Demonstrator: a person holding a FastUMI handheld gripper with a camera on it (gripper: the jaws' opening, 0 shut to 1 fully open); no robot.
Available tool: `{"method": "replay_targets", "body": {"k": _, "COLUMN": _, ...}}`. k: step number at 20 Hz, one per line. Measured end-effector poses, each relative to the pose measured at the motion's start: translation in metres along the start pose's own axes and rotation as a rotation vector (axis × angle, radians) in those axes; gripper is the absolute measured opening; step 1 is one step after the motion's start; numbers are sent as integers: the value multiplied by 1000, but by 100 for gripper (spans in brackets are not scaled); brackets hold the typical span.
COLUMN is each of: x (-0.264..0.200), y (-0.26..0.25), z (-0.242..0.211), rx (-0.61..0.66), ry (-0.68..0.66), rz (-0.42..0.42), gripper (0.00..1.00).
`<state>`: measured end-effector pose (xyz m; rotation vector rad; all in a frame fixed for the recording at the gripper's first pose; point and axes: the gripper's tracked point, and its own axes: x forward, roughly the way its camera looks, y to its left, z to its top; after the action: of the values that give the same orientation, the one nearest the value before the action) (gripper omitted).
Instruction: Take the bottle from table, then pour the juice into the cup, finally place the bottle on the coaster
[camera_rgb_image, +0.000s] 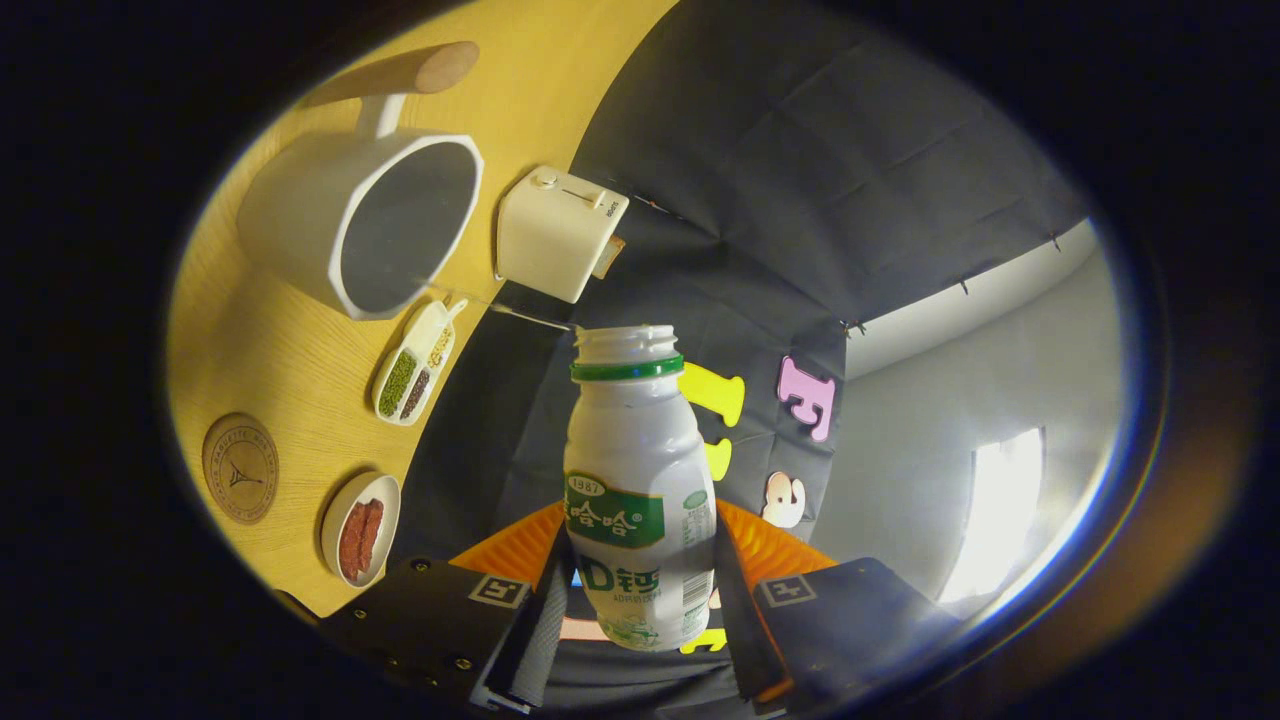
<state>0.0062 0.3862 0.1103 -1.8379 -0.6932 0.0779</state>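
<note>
Between your gripper's (640, 600) two fingers sits the bottle (638, 490), and its lower body is partly covered by them, so you cannot see its base clearly. Both fingers press against its sides, so your tongs are clenched on it. The bottle's mouth is open, with a green ring just under the threaded neck, and it points away from you along the fingers; whether any liquid is left inside is hard to make out through the pale plastic.

Your whole view is rolled steeply, so the wooden table (290, 360) rises like a wall beside the bottle, which tells you the gripper is tipped well over on its side. On that table the white cup (365, 225), with its wooden handle, lies well apart from the bottle's mouth, and its dark inside shows nothing you can read as juice. The round coaster (240, 468) lies near the fingers, bare. Next to it is a small dish (361, 528) of reddish strips, then a divided tray (415, 365) of beans, then a cream toaster (558, 232) at the table's far edge.
</note>
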Motion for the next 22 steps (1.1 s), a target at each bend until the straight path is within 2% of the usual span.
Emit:
{"method": "replay_targets", "body": {"k": 16, "x": -3, "y": -8, "z": 20, "rx": -131, "ry": -69, "rz": -72, "gripper": 68}}
{"method": "replay_targets", "body": {"k": 22, "x": -2, "y": -6, "z": 22, "rx": -141, "ry": -70, "rz": -76, "gripper": 68}}
